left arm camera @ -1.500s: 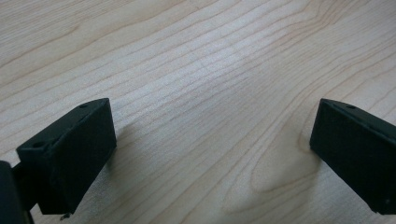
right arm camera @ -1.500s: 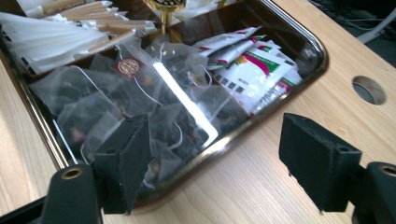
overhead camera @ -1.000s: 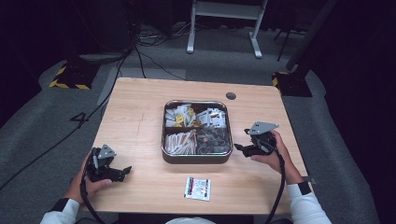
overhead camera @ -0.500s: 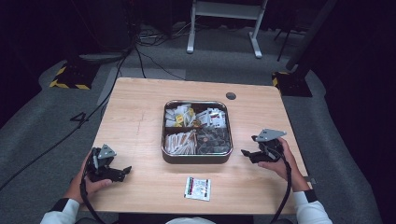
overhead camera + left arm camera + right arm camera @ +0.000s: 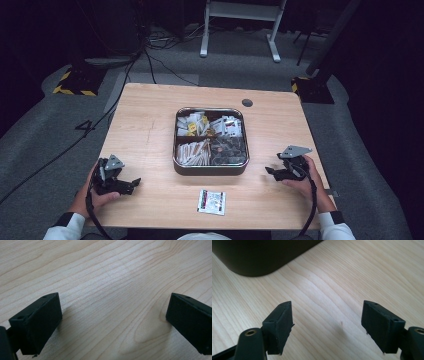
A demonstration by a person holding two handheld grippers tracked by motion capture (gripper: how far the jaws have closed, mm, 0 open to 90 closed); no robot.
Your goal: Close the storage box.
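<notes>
The packet (image 5: 211, 202) lies flat on the table (image 5: 150, 125) near your edge, between your two hands and a little in front of the tray (image 5: 210, 169), and nothing holds it, so by the look of things the work on it has not begun or one round is over. Your right gripper (image 5: 272, 171) rests low beside the tray's right wall with its jaws apart and nothing between them; the right gripper view has bare wood under them and the tray's dark corner just ahead. Your left gripper (image 5: 131, 184) sits at the left near edge, jaws wide apart and empty over plain wood. The tray's four sections hold sorted packets and sticks; which section this packet would suit I cannot tell. The path from either gripper to the packet is open wood; only the tray's wall crowds your right side.
</notes>
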